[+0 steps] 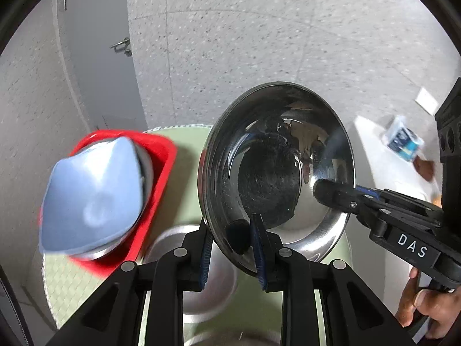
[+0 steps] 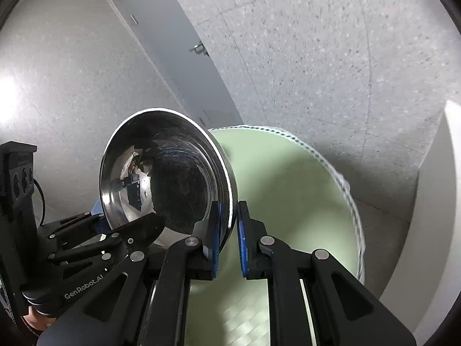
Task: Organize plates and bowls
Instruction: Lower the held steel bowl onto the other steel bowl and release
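Steel bowl (image 1: pixel 276 170) held aloft, tilted, above green-matted worktop (image 2: pixel 288 190).
Left hand-held gripper (image 1: pixel 232 248) and right hand-held gripper (image 2: pixel 227 236) both pinching its rim; best released one side first, then lowered level toward red tray (image 1: pixel 164 155), far left.

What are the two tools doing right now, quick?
Left tool: shut on the steel bowl, pinching its rim.
Right tool: shut on the same steel bowl, pinching the opposite rim.
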The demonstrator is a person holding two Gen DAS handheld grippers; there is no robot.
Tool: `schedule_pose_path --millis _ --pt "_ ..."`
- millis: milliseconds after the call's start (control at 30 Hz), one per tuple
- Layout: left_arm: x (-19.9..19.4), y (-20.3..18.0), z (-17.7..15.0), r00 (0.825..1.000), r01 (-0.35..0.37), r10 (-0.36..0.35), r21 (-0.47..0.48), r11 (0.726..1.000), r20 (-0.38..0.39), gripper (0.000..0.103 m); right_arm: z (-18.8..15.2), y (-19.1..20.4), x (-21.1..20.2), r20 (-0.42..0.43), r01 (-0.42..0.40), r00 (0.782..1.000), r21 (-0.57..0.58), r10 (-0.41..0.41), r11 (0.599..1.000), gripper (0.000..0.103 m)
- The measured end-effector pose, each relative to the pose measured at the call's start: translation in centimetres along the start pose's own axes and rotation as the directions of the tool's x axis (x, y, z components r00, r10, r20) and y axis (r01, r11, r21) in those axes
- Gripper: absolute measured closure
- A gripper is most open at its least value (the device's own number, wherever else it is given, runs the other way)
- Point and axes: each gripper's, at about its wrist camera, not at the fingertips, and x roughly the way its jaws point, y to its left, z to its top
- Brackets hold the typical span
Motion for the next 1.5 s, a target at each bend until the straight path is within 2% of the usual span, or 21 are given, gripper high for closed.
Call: schedule_pose_path --millis 133,300,433,700,833,1067,1167,1233,1500 --pt "-3.0 2.2 -3.9 0.999 0.037 -0.037 0.031 0.999 -0.011 0.081 -4.3 4.5 -1.8 0.002 0.058 0.998 -0.012 -0.058 0.998 0.093" --pt "-6.4 4.3 -9.1 0.997 0.053 -0.049 0.065 0.996 -0.054 0.081 -8.6 7.8 -2.9 -0.032 0.114 0.993 0.003 -0.113 0.994 0.092" --pt "-6.5 5.3 -11.6 0.992 0.086 -0.080 0.059 0.995 -0.099 0.081 -11.6 9.6 -3.1 -0.071 0.175 0.982 0.002 -0.175 0.985 0.092" --pt "-6.7 6.0 -13.3 0.982 0.130 -0.116 0.087 0.988 -0.150 0.081 -14.7 10.9 -3.6 -0.124 0.269 0.955 -0.021 -0.269 0.963 0.091" --pt "-5.7 5.2 -13.0 0.981 0.133 -0.115 0.106 0.985 -0.158 0.079 -15.3 11.2 -3.8 -0.136 0.303 0.943 -0.030 -0.304 0.953 0.090" --pt "-4.5 5.0 -13.9 0.978 0.143 -0.123 0.111 0.984 -0.171 0.073 -16.3 11.5 -3.6 -0.160 0.314 0.936 -0.023 -0.313 0.949 0.087" --pt "-4.3 4.9 -14.1 0.976 0.160 -0.141 0.106 0.981 -0.167 0.064 -16.2 11.4 -3.3 -0.159 0.310 0.937 -0.019 -0.310 0.950 0.087" --pt "-4.3 4.8 -14.1 0.974 0.178 -0.160 0.107 0.978 -0.161 0.053 -16.1 11.3 -3.1 -0.166 0.306 0.938 -0.021 -0.305 0.952 0.087" --pt "-4.1 5.9 -13.6 0.963 0.232 -0.220 0.065 0.970 -0.158 0.040 -15.8 10.4 -3.1 -0.178 0.249 0.954 0.026 -0.241 0.968 0.084"
